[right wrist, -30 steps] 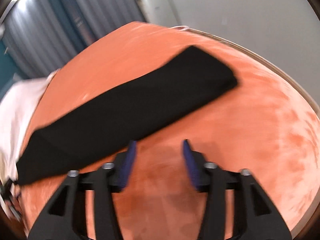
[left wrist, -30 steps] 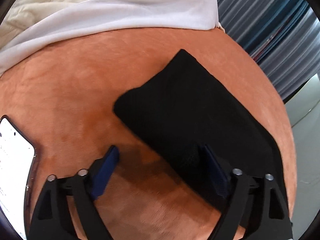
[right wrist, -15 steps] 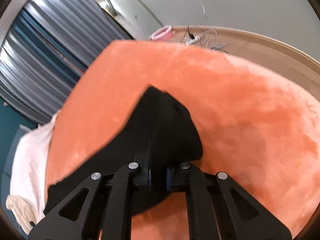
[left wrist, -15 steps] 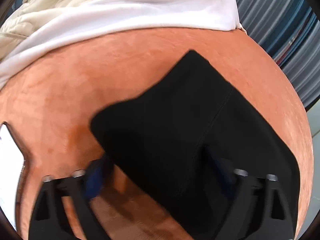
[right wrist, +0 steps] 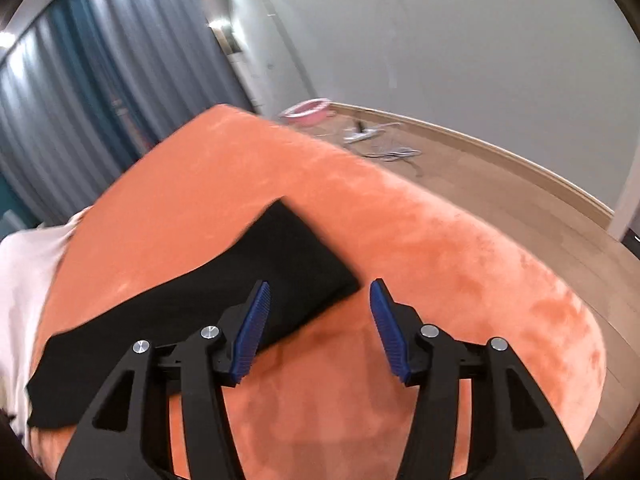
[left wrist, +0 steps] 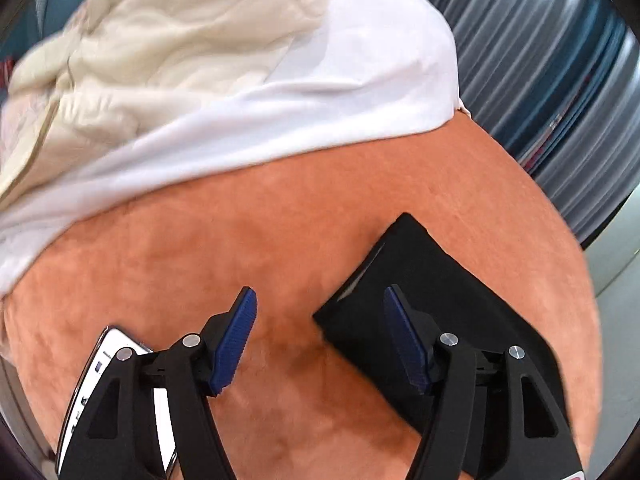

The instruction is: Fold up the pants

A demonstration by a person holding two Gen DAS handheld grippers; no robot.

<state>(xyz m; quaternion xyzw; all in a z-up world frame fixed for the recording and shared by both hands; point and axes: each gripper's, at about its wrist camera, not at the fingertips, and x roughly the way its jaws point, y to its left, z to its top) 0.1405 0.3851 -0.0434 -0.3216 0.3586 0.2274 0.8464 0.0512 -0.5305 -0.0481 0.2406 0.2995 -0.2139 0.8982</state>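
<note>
Right gripper just reopened, released pants; left gripper open, pants beside.

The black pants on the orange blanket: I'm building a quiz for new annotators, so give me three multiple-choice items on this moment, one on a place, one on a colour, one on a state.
1. Where does the phone lie in the left wrist view?
A. on the pants
B. on the orange blanket, behind the left claw's left finger
C. on the white sheet

2. What colour are the claw pads?
A. blue
B. red
C. green

3. What is the right claw's state?
A. shut on the pants
B. open, holding nothing
C. shut on the phone

Answers:
1. B, the phone shows behind the left claw on the orange blanket, apart from the pants.
2. A, the ribbed pads are blue.
3. B, the right claw has just been opening; the pants lie below, not pressed by its pads.
</note>
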